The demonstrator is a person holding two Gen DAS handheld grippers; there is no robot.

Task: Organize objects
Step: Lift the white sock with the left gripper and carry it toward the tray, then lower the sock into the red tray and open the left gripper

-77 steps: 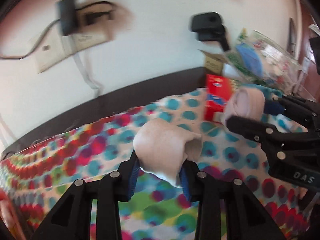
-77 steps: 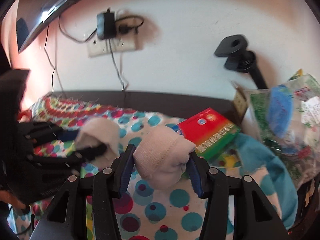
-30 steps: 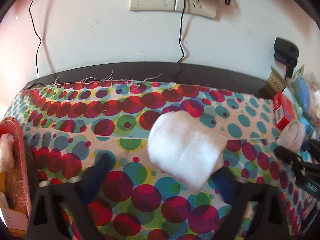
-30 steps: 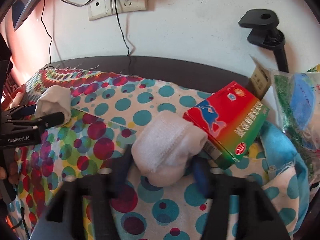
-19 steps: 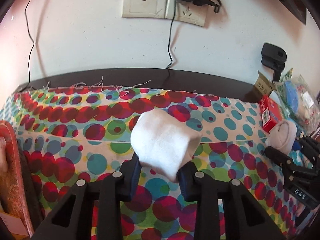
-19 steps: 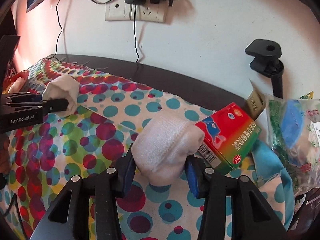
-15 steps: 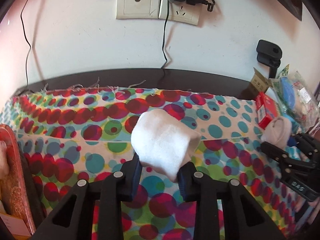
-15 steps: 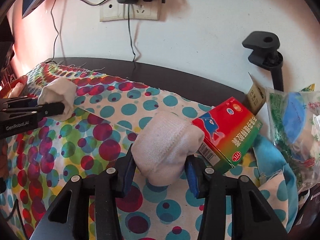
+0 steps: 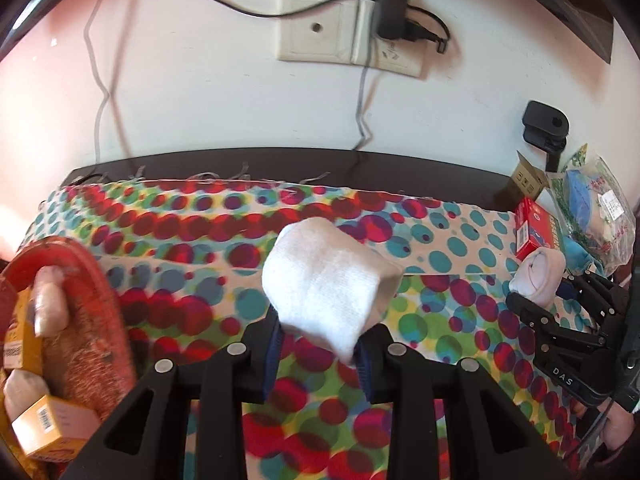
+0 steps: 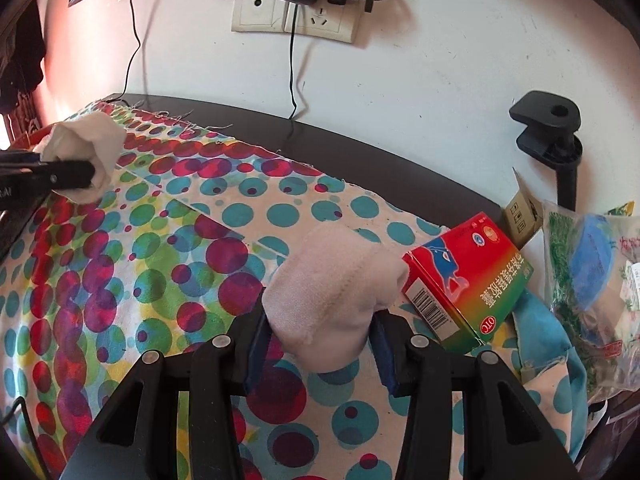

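Above dotted cloth [image 9: 168,304], left gripper [image 9: 320,354] level, clamping white sock [image 9: 328,286].

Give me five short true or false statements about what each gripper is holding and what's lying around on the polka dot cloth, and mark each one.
1. The left gripper is shut on a rolled white sock. True.
2. The right gripper is open and holds nothing. False: it is shut on a rolled sock.
3. The red medicine box lies just right of the right gripper's sock. True.
4. The red tray at the left is empty. False: it holds small boxes and pale bundles.
5. Nothing is plugged into the wall socket. False: an adapter and a plug sit in it.
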